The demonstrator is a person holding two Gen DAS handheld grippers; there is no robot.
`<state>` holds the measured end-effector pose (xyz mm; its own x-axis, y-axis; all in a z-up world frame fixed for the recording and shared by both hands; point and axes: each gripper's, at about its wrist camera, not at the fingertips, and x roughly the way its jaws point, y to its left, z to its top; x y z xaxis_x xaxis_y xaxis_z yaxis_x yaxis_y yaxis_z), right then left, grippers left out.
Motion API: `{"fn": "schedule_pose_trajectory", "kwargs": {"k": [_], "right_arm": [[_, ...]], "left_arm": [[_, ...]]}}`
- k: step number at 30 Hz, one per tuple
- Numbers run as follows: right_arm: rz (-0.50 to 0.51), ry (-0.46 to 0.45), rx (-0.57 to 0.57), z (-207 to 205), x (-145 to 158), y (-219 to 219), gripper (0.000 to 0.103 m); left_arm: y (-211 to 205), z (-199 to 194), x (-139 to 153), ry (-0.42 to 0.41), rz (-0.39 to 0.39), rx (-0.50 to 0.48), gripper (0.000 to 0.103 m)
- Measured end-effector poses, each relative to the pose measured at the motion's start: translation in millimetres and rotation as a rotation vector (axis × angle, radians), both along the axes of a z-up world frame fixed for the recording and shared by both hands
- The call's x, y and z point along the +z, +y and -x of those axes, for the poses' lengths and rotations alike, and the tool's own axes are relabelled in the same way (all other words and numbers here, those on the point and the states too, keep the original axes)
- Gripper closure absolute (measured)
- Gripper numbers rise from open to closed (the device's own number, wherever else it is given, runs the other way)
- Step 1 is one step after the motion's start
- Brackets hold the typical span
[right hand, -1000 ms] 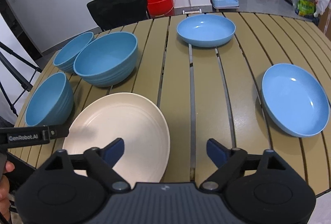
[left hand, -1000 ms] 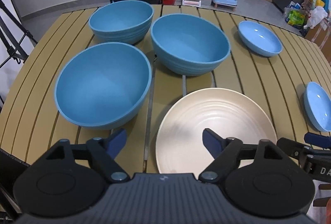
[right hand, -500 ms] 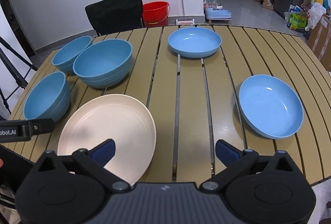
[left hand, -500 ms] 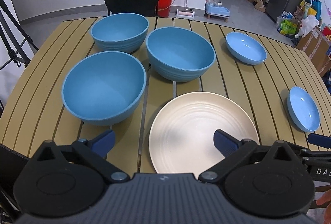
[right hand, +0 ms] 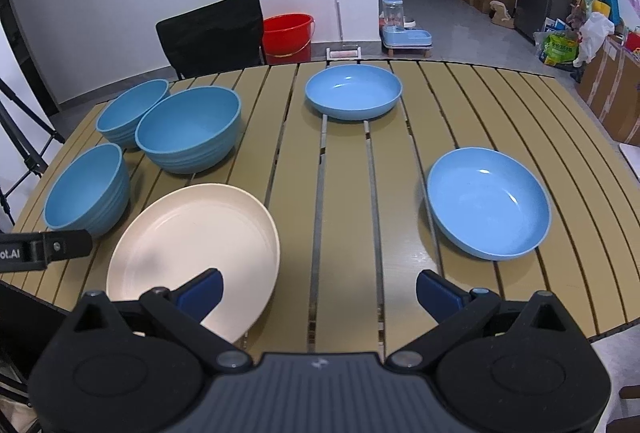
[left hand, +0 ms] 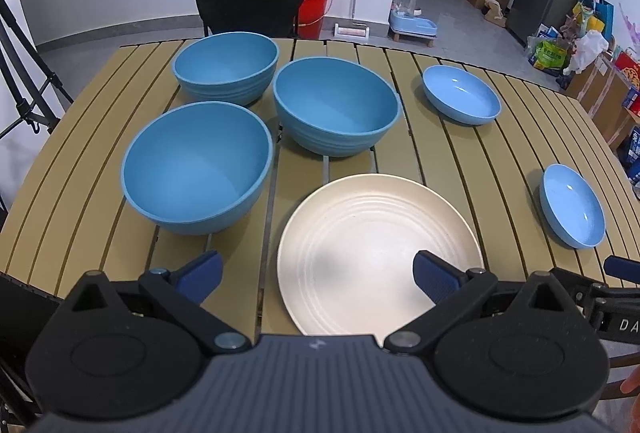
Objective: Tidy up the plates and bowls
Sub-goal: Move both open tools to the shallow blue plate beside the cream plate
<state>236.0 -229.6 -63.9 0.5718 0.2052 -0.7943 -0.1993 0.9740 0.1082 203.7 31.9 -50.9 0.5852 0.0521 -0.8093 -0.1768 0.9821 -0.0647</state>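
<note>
Both grippers had been drawn back from the slatted tan table (right hand: 344, 217) since the earlier frames. Left gripper (left hand: 316, 269) and right gripper (right hand: 318, 291) were held with jaws apart, empty. The round cream ribbed plate (left hand: 376, 245) was seen near the table's front edge, beside three deep blue bowls (left hand: 198, 165); two shallow blue plates (right hand: 486, 201) lay well apart.

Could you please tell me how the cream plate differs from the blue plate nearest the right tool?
The cream plate is off-white with faint concentric ridges; the near blue plate is glossy light blue and smooth. The cream plate looks wider and flatter, while the blue plate is deeper, with raised sides. The cream plate lies beside the deep bowls; the blue plate lies alone on the table's right side. Both are round, empty and upright on the slatted table.
</note>
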Motion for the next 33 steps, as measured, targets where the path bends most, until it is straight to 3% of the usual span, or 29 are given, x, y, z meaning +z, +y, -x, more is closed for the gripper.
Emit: {"fn": "schedule_pose_trajectory", "kwargs": {"k": [15, 33], "right_arm": [[0.003, -0.022, -0.060, 5.9, 6.6, -33.0, 0.000], [0.032, -0.034, -0.146, -14.6, 7.0, -83.2, 0.000]], "left_arm": [[-30.0, -3.4, 7.1, -0.009, -0.005, -0.063, 0.000], [-78.0, -46.3, 10.9, -0.002, -0.003, -0.145, 0.000]]}}
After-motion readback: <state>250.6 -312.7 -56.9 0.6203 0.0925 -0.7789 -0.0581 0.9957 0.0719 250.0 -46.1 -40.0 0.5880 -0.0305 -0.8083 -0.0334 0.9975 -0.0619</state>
